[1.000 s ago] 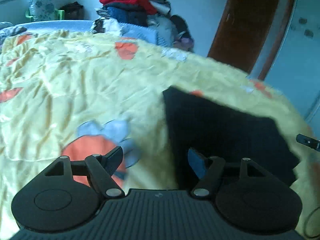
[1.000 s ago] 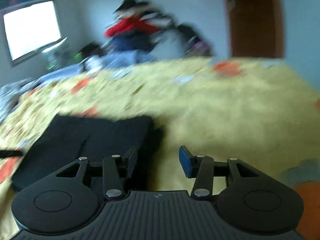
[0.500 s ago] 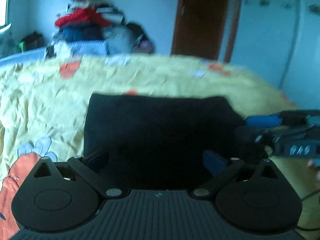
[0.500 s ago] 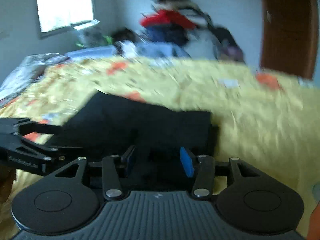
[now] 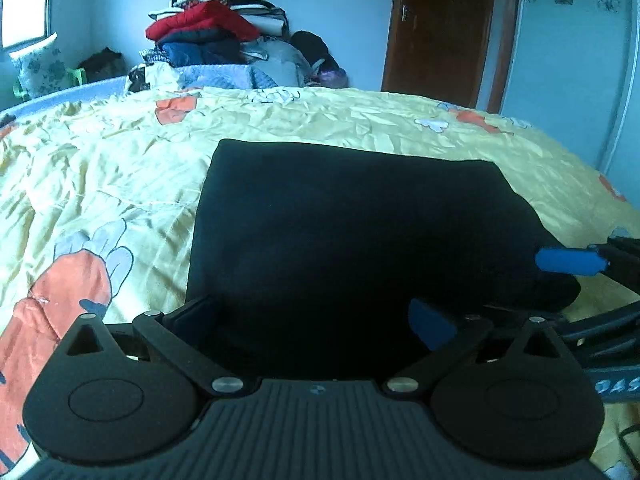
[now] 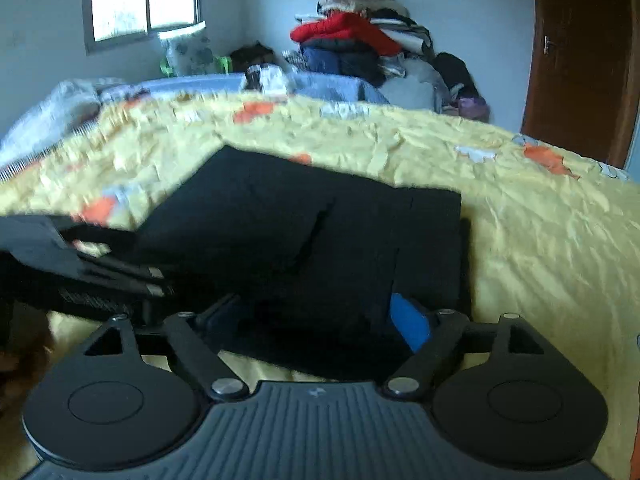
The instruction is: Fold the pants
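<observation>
Blue pads face each other across a wide gap on the left gripper (image 5: 314, 318), its jaws spread fully apart with the near edge of the black pants (image 5: 352, 232) lying between and just under them, not pinched. The right gripper (image 6: 320, 316) has its jaws opening at this moment, and the near right part of the same garment sits between its fingers, again without the pads pressing on it. In the left wrist view the right gripper's blue fingertip (image 5: 570, 261) pokes in at the garment's right edge, so the two tools stand near each other along the same near side. The pants lie flat on the yellow patterned bedspread (image 5: 120, 168), already folded into a compact rectangle; the right wrist view shows layered panels with a seam or flap running down the middle. My reading is that a fold has just been laid down and both tools are letting go, or lining up on the near edge for one more fold. If another fold is wanted, the next move calls for both jaws to close on the near edge together, lift it evenly, and carry it toward the far edge without dragging the lower layers. Beyond the bed, a pile of clothes (image 5: 208, 36) stands against the wall beside a brown door (image 5: 436, 28).
</observation>
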